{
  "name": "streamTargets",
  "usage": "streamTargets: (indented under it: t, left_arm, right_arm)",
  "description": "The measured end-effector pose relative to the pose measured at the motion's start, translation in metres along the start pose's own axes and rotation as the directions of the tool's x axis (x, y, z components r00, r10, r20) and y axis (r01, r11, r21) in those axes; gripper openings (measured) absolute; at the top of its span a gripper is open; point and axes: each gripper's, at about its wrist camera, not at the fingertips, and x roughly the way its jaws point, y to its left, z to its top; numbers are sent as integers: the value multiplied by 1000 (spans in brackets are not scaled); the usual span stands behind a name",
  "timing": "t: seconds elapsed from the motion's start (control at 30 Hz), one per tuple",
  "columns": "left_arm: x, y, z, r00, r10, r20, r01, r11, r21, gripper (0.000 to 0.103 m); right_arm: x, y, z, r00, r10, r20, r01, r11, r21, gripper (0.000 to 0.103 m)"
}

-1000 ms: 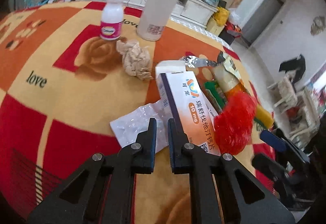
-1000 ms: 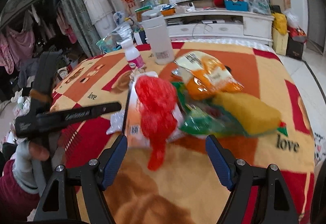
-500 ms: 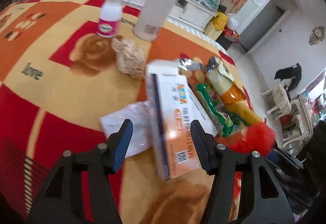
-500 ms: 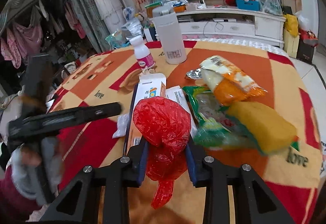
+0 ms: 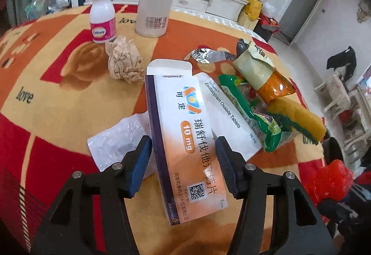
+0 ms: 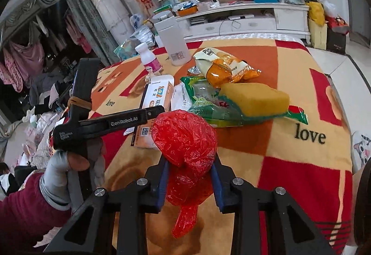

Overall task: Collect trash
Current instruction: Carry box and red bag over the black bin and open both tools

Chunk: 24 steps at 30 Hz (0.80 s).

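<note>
My left gripper [image 5: 183, 153] is open, its pads either side of a white and orange medicine box [image 5: 183, 136] without clearly touching it. A second white box [image 5: 227, 120], a clear plastic wrapper [image 5: 120, 139], a crumpled brown paper ball [image 5: 124, 60], foil [image 5: 206, 55], an orange snack bag [image 5: 262, 72] and a green snack bag [image 5: 250, 113] lie around it. My right gripper [image 6: 189, 176] is shut on a crumpled red plastic bag [image 6: 185, 139], held above the blanket; the bag also shows in the left wrist view [image 5: 331, 178].
A pink-labelled pill bottle [image 5: 102, 18] and a tall white flask [image 5: 154, 0] stand at the far side of the red and orange blanket [image 5: 46, 83]. A yellow sponge [image 6: 255, 97] lies on the green bag. Behind is a white cabinet [image 6: 255, 18].
My left gripper opened from shut and now straddles the medicine box. My right gripper closed on the red plastic bag and lifted it back toward me.
</note>
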Motion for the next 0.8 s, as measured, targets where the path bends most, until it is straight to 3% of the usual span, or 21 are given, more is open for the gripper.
streamTargets:
  t: [0.13,0.2,0.47,0.8]
  left_arm:
    - [-3,-10,-3,1000,-17,-19,17,999,30,51]
    - [3,-14,-5,999,-17,-42,18,999,27,64]
    - [14,-22,-11,999,-13,-51,15,999,41,61]
    - [-37,-31,-27,998,-57,4,57,995,84,60]
  right_arm:
    - [-2,1,-2,1000,6,5,-6,1000,3,31]
    - [-1,1,-2,1000,6,3,-6,1000,7,31]
    - [-7,-4,-5,1000,-5,3,5,1000,16,31]
    - [-18,-8,-10,1000,-19,24,19,1000,24,31]
